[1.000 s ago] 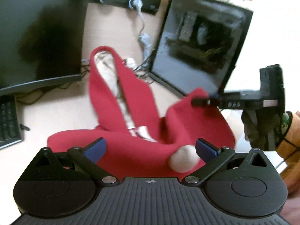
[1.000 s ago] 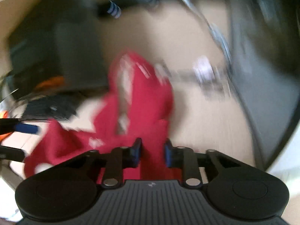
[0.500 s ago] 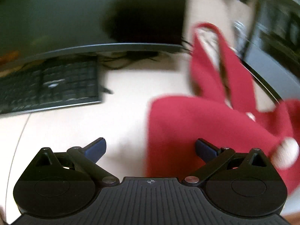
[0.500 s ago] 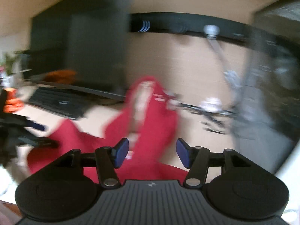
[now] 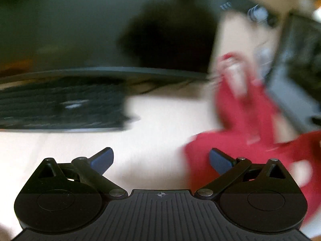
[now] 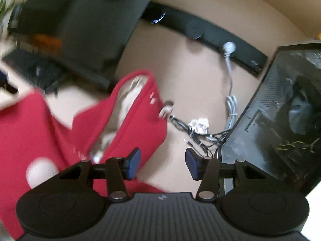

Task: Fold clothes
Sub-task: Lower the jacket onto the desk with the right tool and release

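- Nearest to us, our left gripper has its blue-padded fingers spread wide with nothing between them, only pale desk showing in the gap
- Our right gripper is also spread apart and empty; its left pad sits in front of the red cloth, its right pad over bare desk
- The red garment lies loose and rumpled on the desk; it fills the left side of our right wrist view and the right side of our left wrist view, where it is blurred
- A white round patch shows on the red cloth close to our right gripper's body
- Farther out, the garment's hood stretches away from us, its pale lining showing
- Just beyond the hood, a tangle of cables lies on the desk beside a dark computer case
- To the left we see a keyboard, blurred, under a dark monitor
- At the far wall a black power strip holds a white plug
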`<act>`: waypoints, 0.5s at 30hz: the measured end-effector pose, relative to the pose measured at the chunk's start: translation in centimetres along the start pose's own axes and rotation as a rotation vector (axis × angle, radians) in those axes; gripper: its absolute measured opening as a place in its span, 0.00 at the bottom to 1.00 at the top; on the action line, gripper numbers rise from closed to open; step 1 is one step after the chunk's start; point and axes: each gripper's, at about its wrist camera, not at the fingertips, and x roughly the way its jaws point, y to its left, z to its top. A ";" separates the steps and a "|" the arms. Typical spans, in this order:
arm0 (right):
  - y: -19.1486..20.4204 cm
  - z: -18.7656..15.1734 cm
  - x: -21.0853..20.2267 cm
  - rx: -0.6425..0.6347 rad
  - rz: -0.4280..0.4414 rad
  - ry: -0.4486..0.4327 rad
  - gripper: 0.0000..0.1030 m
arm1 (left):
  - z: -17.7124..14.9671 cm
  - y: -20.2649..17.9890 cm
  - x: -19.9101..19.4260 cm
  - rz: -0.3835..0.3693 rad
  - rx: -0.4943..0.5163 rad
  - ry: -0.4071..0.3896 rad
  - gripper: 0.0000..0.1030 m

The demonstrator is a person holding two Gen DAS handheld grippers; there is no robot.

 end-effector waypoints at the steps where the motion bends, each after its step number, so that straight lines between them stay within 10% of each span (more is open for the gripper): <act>1: -0.8 0.4 -0.4 0.039 0.029 -0.005 0.48 | 0.2 -0.6 0.0 -0.099 0.006 0.005 1.00; 6: -0.1 -2.3 0.8 0.099 0.225 0.091 0.49 | -0.3 -5.2 2.9 -0.453 0.093 0.068 1.00; 10: 0.6 -4.4 4.0 0.056 0.062 0.180 0.49 | -1.4 -6.5 7.2 -0.141 0.174 0.122 1.00; 15: -1.2 -2.7 1.5 0.056 0.000 0.101 0.51 | -0.8 -2.0 6.4 0.072 0.005 0.048 1.00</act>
